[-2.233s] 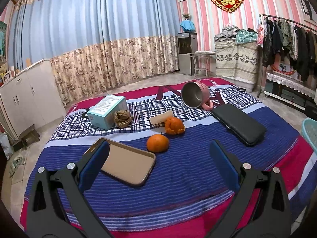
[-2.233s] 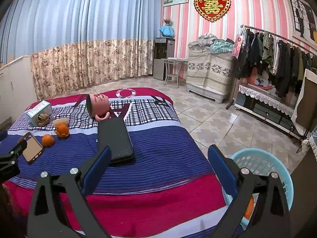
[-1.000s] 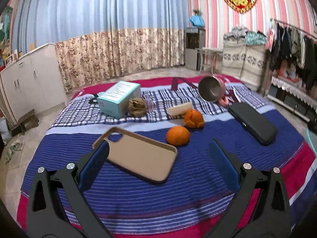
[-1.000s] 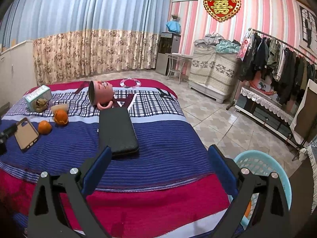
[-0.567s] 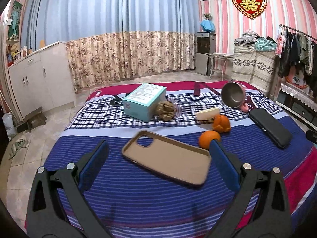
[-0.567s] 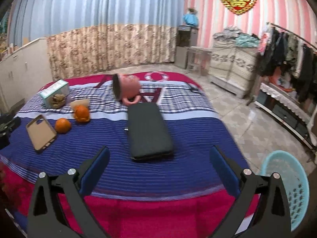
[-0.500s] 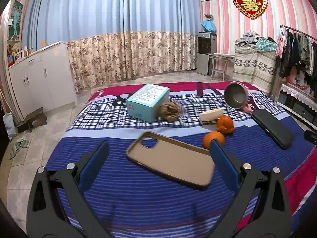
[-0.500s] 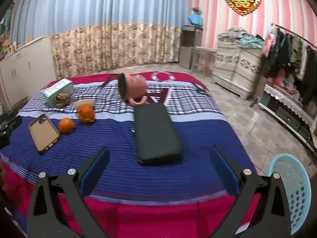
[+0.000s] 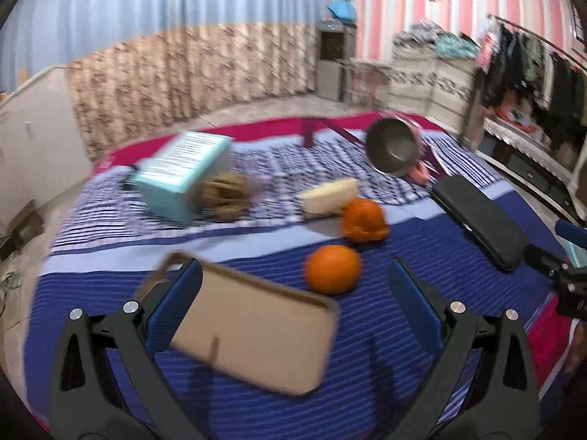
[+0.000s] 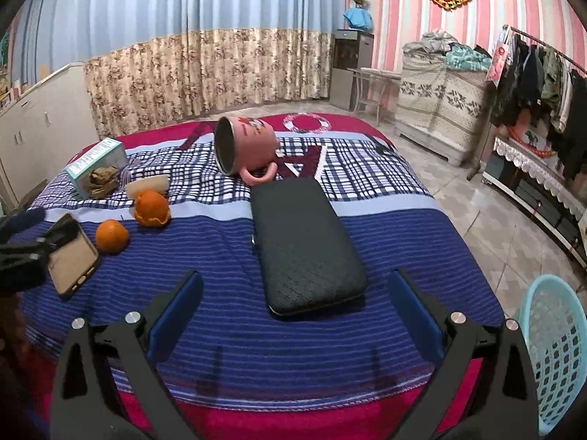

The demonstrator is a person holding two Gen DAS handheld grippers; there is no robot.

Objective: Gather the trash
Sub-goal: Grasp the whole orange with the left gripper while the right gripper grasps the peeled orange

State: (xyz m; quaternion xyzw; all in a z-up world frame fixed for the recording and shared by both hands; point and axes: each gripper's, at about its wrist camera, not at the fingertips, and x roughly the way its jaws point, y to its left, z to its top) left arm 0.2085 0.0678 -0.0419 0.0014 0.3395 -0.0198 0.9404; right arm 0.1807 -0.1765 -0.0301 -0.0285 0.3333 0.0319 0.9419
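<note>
Both grippers stand wide open and empty. The left gripper (image 9: 293, 293) has swung back right and dipped toward the bed (image 9: 385, 366); the tan rectangular phone case (image 9: 256, 333) now lies between its fingers, the whole round orange (image 9: 333, 268) just ahead, the torn orange peel (image 9: 364, 220) beyond, so a trash pick looks imminent. The right gripper (image 10: 293, 297) has turned left; the light-blue plastic basket (image 10: 557, 348) sits at its right on the floor, contents hidden. Farther off, the tipped pink mug (image 10: 245, 150) looks empty.
</note>
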